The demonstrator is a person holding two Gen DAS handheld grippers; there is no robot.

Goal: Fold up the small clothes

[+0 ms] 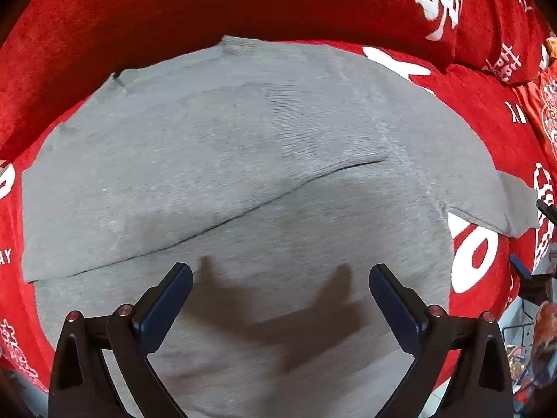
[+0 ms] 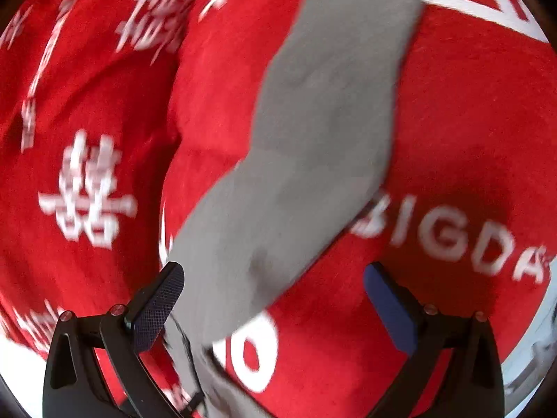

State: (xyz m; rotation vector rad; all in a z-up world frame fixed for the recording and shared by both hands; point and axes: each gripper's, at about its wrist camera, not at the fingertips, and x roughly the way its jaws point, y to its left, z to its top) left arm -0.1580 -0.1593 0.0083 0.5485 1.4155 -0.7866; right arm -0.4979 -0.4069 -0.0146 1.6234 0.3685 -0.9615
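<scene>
White "BIGDA" lettering on red cover (image 2: 452,122), white double-happiness characters

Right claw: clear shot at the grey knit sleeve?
Probably yes. The right claw is open, and the grey knit sleeve lies flat on the red printed sofa cover straight ahead, nothing over it. Blur hides whether it touches.

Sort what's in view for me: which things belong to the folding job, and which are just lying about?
Job:
- grey knit garment, spread flat
- its sleeve, stretched out over the cover
- left claw, open above the garment
- right claw, open by the sleeve

Lying about:
- red printed cover underneath
- red cushion behind
- clutter at the right edge, unclear
</scene>
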